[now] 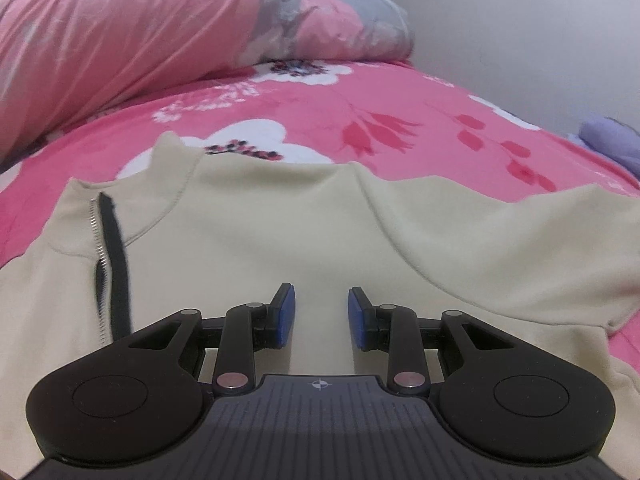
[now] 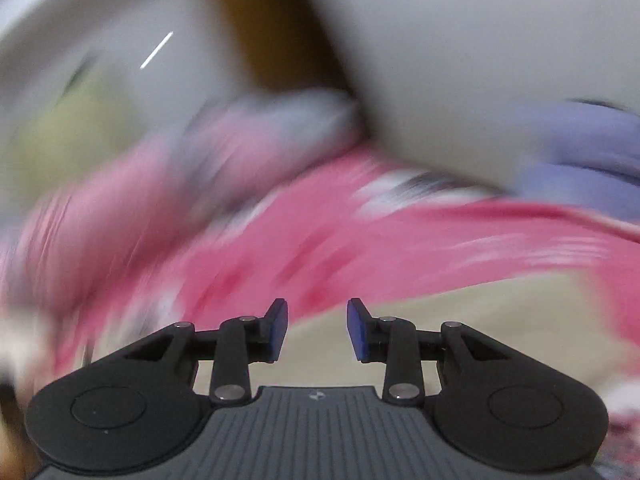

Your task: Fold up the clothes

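The cream jacket (image 1: 304,232) is lying flat on the pink bedsheet (image 1: 400,92), collar at 12 o'clock. The left gripper (image 1: 322,312) is hovering over it, narrowly parted, empty. The right gripper (image 2: 317,330), blurred, is also gripping nothing. Pinch one layer near a sleeve edge.

nothing readable anywhere tbh, only a tiny crosshair mark on the left gripper (image 1: 322,312) base, and a blurry version of it on the right gripper (image 2: 317,330)

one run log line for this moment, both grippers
left gripper open over cream zip top | right gripper open, empty, view blurred | top flat on pink floral bedsheet
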Tool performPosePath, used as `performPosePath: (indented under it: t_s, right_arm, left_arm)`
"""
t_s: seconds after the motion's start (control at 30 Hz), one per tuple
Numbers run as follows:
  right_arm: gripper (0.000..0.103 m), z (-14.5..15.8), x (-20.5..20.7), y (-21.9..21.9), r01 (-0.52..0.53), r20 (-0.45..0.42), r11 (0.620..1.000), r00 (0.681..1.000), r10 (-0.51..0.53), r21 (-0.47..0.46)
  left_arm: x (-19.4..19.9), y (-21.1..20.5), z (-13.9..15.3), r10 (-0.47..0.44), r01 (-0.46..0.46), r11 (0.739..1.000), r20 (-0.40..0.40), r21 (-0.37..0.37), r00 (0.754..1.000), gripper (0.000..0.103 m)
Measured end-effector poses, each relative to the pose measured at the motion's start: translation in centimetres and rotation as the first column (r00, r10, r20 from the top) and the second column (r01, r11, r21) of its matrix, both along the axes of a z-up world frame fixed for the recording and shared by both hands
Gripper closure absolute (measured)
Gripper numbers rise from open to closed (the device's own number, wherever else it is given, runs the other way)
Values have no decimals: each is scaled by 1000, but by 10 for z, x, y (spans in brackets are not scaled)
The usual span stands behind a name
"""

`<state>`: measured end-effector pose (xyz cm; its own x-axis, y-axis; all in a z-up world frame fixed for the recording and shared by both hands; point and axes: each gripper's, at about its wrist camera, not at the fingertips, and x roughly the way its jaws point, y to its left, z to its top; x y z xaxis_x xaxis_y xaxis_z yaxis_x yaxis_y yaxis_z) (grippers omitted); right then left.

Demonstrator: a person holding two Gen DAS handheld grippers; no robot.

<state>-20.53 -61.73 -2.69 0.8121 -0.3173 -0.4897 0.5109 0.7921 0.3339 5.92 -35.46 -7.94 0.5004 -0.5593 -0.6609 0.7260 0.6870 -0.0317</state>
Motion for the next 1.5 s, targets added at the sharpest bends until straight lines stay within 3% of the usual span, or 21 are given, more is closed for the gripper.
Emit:
performPosePath:
  t_s: [0.07,0.17,0.27,0.3,0.33,0.43,0.5,0.6,0.73,0.87,0.93,1.03,1.07,1.17,1.2,1.23,1.43,1.5]
  right_arm:
    - [70,-18,55,27,-174,-125,984,978,169,-26]
    - [71,-49,97,26,-245,-304,970,923,236,11]
    - [97,-55,71,-14,-104,-293,992,948,122,77]
    - [97,-56,62,-27,-54,-292,994,953,80,96]
    - [94,-48,53,-40,18,-300,997,954,7,81]
    - [90,-23,54,-43,93,-373,993,921,-116,-79]
    - [85,-7,72,-30,-10,-304,999,953,-5,-49]
    - [62,7,109,-8,-169,-239,984,959,153,-47]
    - [57,-11,168,16,-366,-294,929,895,336,-52]
    - [53,-40,210,17,-469,-382,883,820,426,-20]
    - [38,-49,218,15,-506,-399,862,788,470,16]
    - [31,-57,219,15,-549,-397,832,750,529,72]
    - [33,-56,218,18,-561,-407,825,739,537,71]
    - [64,-51,215,31,-572,-453,820,724,520,27]
    - [86,-48,215,34,-561,-457,828,733,504,12]
    - [95,-45,215,36,-551,-460,835,742,487,-5]
    - [98,-19,213,61,-523,-429,823,811,399,-223]
    - [98,-30,220,62,-515,-463,821,807,368,-246]
  left_arm:
    - [-1,2,-3,5,-5,1000,11,-14,1000,73]
    - [-4,5,-5,10,-10,999,22,-35,1000,73]
    - [1,11,-6,13,-14,997,-10,-73,1000,72]
    - [3,13,-7,14,-16,996,-25,-87,1000,72]
    - [5,14,-7,15,-18,995,-38,-99,999,72]
    - [7,16,-8,12,-19,993,-61,-118,998,71]
    - [7,16,-8,10,-17,992,-61,-122,998,70]
    - [6,15,-9,7,-14,992,-58,-122,998,69]
    - [6,15,-9,5,-12,992,-59,-125,998,68]
    - [6,16,-10,0,-9,991,-66,-135,998,66]
    - [6,16,-11,-4,-5,990,-67,-138,998,64]
    - [5,15,-11,-10,1,991,-62,-136,998,63]
    - [4,14,-11,-10,2,991,-60,-134,998,62]
    - [3,13,-12,-11,4,991,-54,-131,999,62]
    - [3,13,-11,-11,4,992,-52,-130,999,62]
    - [3,13,-11,-10,4,992,-50,-129,999,62]
    - [1,13,-11,-7,2,992,-39,-123,999,62]
    - [1,12,-12,-6,2,993,-36,-120,999,62]
